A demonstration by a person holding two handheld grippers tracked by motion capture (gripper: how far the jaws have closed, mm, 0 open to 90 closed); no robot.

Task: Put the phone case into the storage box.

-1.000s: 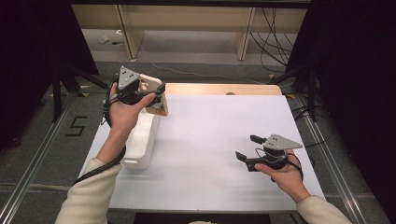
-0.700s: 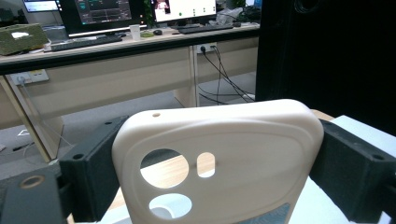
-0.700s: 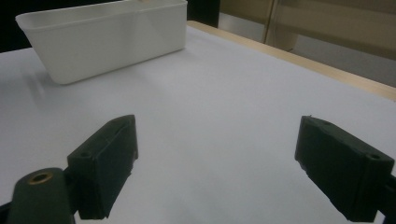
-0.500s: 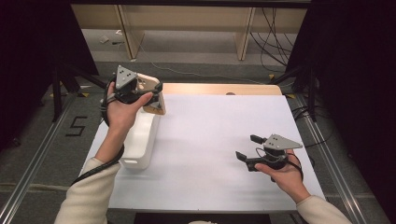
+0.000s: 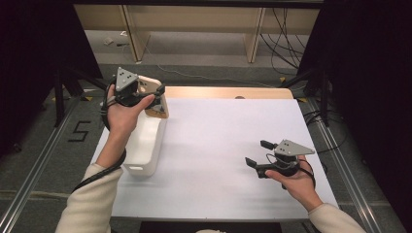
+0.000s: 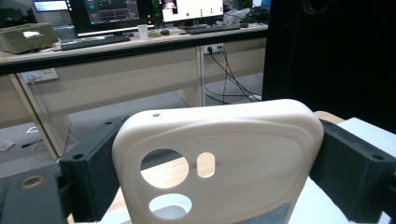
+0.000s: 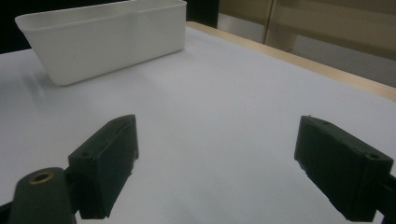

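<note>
Left gripper [image 5: 154, 99]: jaws closed on cream plastic phone case w/ camera cut-outs [image 6: 219, 158], held aloft above far end of white rectangular plastic bin [image 5: 143, 145]. Right gripper [image 5: 257, 154]: jaws wide open, empty, resting low on white bench [image 5: 218, 145]. Step: carry phase. Next, prob.: lower case into bin, then release.

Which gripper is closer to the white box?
Left. The left gripper holds a phone case just above the white box at its far end. The right gripper, jaws open, sits far across the table.
</note>
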